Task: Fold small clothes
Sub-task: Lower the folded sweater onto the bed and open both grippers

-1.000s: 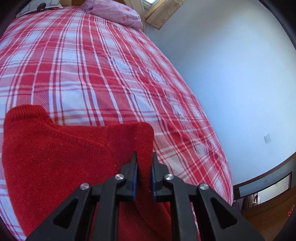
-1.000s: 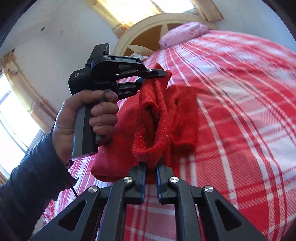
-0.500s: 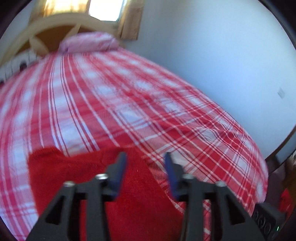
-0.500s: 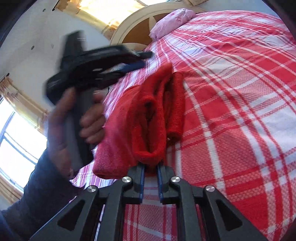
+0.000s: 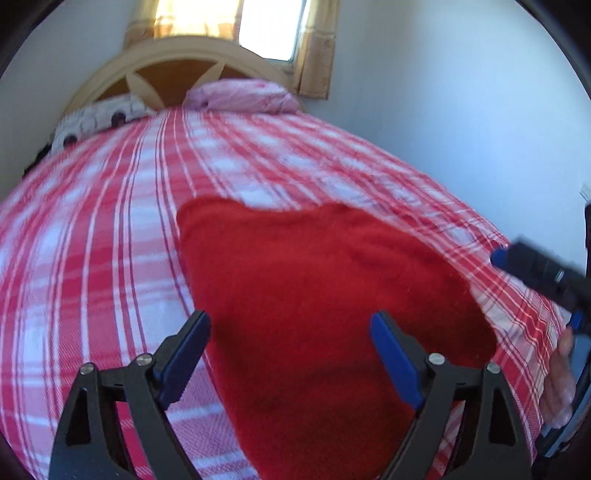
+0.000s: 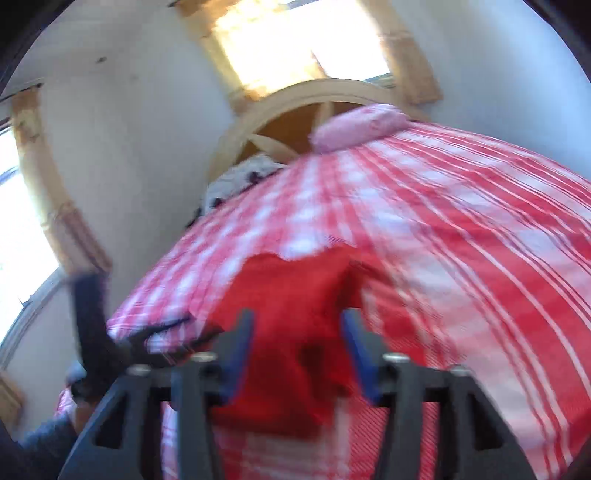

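- Left gripper (image 5: 290, 325): 2 black fingers with blue pads (image 5: 391, 354), smooth and flat-faced, bolted to angular black brackets. Jaws stand wide and have just been opening; nothing is pinched. The pads hang over the near part of the garment with clear space on both inner faces.
- Right gripper (image 6: 297, 332): same build, blurred. Jaws stand about half apart and have just been opening. Red cloth shows in the gap between them, but the pads do not press on it; contact at the pad faces is too blurred to tell.
- Red knit garment (image 5: 325, 295): fuzzy, matte, thick-looking knit. It lies flat on the bedspread near the foot-side edge, directly ahead of both grippers. Far edge wavy, with 1 rounded corner at far left and a shallow dip mid-edge. In the right wrist view the near part looks bunched, with dark creases.
- Plaid bedspread (image 5: 110, 229): woven, red and white check with thin stripes, smooth, domed by the lens.
- Right edge of the left wrist view: the other gripper's black body with blue tip, and part of a hand (image 5: 561, 380) on its handle.
- Pink pillow (image 5: 240, 96): soft, crumpled, at the head of the bed; beside it a white pillow with dark spots (image 5: 92, 120).
- Headboard (image 5: 173, 62): cream arched frame with spokes over brown panels.
- Window (image 5: 269, 29) with tan curtains, bright, behind the headboard.
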Available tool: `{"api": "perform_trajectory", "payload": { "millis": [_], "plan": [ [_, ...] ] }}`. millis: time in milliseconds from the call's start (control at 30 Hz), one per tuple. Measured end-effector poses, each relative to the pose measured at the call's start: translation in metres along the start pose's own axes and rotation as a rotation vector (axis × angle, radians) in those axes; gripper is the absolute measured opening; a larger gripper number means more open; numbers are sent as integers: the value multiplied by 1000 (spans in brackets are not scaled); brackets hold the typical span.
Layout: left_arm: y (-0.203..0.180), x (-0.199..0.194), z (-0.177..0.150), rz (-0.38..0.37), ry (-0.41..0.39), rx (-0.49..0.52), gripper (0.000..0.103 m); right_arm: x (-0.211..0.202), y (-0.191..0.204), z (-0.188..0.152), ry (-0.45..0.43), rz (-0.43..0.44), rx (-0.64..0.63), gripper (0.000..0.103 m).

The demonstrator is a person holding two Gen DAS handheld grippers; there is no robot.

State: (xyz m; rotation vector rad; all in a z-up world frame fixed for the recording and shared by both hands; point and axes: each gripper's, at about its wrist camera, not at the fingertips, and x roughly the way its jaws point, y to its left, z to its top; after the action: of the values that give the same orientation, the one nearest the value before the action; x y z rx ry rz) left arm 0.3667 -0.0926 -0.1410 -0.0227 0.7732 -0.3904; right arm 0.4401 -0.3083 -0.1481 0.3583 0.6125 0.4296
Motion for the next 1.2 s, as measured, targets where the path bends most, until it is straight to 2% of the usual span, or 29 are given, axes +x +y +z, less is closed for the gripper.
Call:
{"api": "perform_trajectory", "payload": {
  "millis": [100, 167, 233, 267, 367, 467, 567, 633, 733, 800, 833, 900, 1000, 1100, 1200],
  "plan": [
    [-4, 8, -11, 21, -1, -1, 96, 44, 1, 5, 108, -22, -27, 63],
    [-3, 9, -18, 6, -13, -20, 98, 61, -3, -4, 172, -38, -42, 63],
    [1, 8, -21, -20, -16, -43, 98, 79, -14, -16, 245, -106, -50, 59],
    [3, 8, -20, -43, -16, -57, 99, 82, -24, -22, 247, -120, -26, 59],
    [5, 9, -22, -63, 5, -71, 100, 73, -37, -28, 249, -85, 37, 59],
    [6, 4, -29, -62, -7, -62, 100, 67, -27, -31, 239, -116, -12, 59],
    [8, -4, -34, -49, -22, -78, 100, 50, -16, -27, 183, -153, -33, 59],
    [13, -16, -42, -43, -57, -99, 100, 31, -2, -25, 113, -174, -61, 59],
    [23, -32, -51, -34, -117, -153, 103, 6, 30, -30, 30, -159, -190, 59],
    [35, -35, -53, -16, -130, -201, 103, 7, 44, -39, 53, -117, -256, 59],
    [39, -33, -53, -10, -121, -221, 103, 14, 47, -46, 93, -126, -287, 59],
    [45, -25, -53, 13, -68, -254, 103, 28, 41, -61, 160, -174, -301, 59],
    [41, -16, -57, 32, -1, -230, 103, 44, 28, -80, 247, -248, -320, 59],
    [32, -12, -60, 69, 32, -185, 103, 44, 30, -80, 257, -265, -325, 59],
    [34, -11, -61, 60, 51, -191, 103, 42, 35, -82, 258, -296, -357, 59]
  ]
}}
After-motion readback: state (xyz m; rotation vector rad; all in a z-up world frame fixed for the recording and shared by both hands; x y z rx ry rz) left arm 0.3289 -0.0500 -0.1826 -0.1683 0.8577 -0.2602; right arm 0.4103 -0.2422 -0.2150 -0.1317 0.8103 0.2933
